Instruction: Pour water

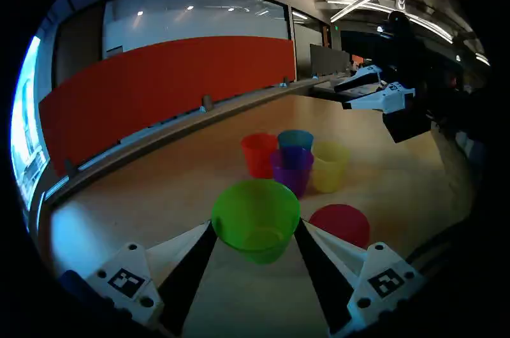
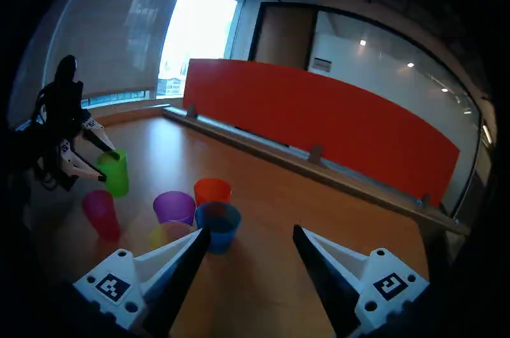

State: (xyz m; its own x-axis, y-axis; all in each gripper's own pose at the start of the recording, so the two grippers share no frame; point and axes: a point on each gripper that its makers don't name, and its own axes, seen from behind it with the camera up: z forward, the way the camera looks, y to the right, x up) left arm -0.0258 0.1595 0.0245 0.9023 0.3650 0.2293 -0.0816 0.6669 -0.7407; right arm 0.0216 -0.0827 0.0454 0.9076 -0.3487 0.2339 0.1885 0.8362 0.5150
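Our left claw (image 1: 255, 228) is clamped on the see-through green plastic cup (image 1: 255, 210), at 6 o'clock in the left gripper view. Our right claw (image 2: 248, 242) is spread apart, holding nothing. We should hold the cup level, move slowly to the purple plastic cup (image 1: 292, 169) at 12 o'clock, then tip gently.

A green cup (image 1: 255, 218), an orange-red cup (image 1: 259, 153), a blue cup (image 1: 295, 139), a purple cup (image 1: 292, 171), a yellow cup (image 1: 330, 166) and a pink cup (image 1: 341, 223) are seen against a light brown wooden table (image 1: 185, 178). The wall panel (image 1: 166, 92) is coloured orange-red. The left gripper (image 1: 254, 226) is finished in white with black inner faces and marked with black-and-white square tags.
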